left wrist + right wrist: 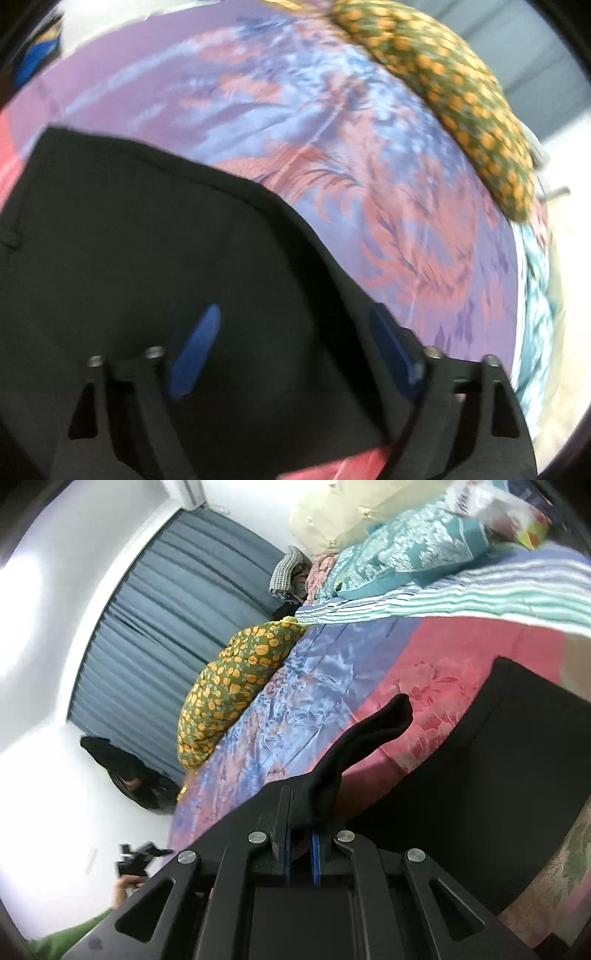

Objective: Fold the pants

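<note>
The black pants (129, 236) lie on a satin bedspread (332, 147) of purple, blue and pink. In the left wrist view my left gripper (295, 332) is open just above the cloth, its blue pads (195, 350) wide apart and empty. In the right wrist view my right gripper (301, 834) is shut on a bunched fold of the black pants (369, 727), lifted off the bed. The rest of the pants (498, 782) spreads flat at the right.
A green pillow with orange spots (461, 85) (236, 686) lies at the bed's edge. Teal and cream pillows (406, 550) and a striped blanket (461, 590) sit at the head. Blue curtains (166, 627) hang beyond.
</note>
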Demonstrator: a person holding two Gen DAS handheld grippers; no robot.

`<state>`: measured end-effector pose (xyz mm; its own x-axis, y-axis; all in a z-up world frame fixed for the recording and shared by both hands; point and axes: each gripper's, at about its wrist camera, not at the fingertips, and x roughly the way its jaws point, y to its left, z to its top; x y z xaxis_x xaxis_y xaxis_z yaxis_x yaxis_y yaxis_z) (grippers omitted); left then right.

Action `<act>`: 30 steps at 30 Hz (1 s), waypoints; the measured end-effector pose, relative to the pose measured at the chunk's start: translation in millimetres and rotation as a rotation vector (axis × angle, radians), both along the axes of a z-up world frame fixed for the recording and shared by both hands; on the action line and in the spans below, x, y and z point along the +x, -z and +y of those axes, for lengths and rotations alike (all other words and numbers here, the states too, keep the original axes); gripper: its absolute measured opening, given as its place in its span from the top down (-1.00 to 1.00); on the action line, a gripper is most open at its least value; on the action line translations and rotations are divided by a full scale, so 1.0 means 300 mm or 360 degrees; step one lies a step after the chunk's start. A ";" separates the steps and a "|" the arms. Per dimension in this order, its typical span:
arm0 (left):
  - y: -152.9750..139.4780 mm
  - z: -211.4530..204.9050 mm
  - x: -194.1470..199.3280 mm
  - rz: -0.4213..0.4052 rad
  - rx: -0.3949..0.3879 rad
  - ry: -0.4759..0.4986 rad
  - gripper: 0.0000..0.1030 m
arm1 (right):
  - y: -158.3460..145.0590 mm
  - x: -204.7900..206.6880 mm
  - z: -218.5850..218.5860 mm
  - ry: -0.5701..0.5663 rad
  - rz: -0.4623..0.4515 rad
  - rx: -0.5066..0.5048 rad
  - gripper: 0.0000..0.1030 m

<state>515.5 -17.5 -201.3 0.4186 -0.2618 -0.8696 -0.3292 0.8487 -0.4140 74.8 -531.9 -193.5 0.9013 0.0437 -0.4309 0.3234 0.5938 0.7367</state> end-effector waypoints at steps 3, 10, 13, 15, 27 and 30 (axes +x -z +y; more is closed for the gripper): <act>0.040 -0.008 0.050 0.0023 -0.0066 -0.0054 -0.36 | 0.002 -0.009 -0.017 0.0011 -0.0035 0.0050 0.85; 0.008 -0.008 0.050 -0.0085 -0.0201 -0.0020 0.92 | -0.017 -0.034 -0.036 0.0025 -0.0089 0.0042 0.86; -0.116 0.019 -0.032 -0.0201 -0.0245 0.0041 0.92 | -0.001 -0.024 -0.062 0.0075 -0.0049 0.0063 0.86; -0.227 0.055 -0.144 -0.0337 -0.0253 0.0104 0.92 | 0.002 -0.014 -0.074 0.0078 -0.0034 0.0094 0.86; 0.022 0.142 -1.044 -0.0197 -0.0113 0.0159 0.92 | -0.034 -0.059 -0.271 -0.0162 0.0597 -0.0149 0.88; 0.000 0.083 -1.056 -0.0213 -0.0077 0.0238 0.92 | -0.016 -0.025 -0.312 -0.0225 0.0859 -0.0298 0.88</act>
<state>198.6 7.3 -201.4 0.4828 -0.3698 -0.7938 -0.1405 0.8620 -0.4870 67.2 -625.4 -188.8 0.5431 0.0263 -0.8392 0.5319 0.7626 0.3682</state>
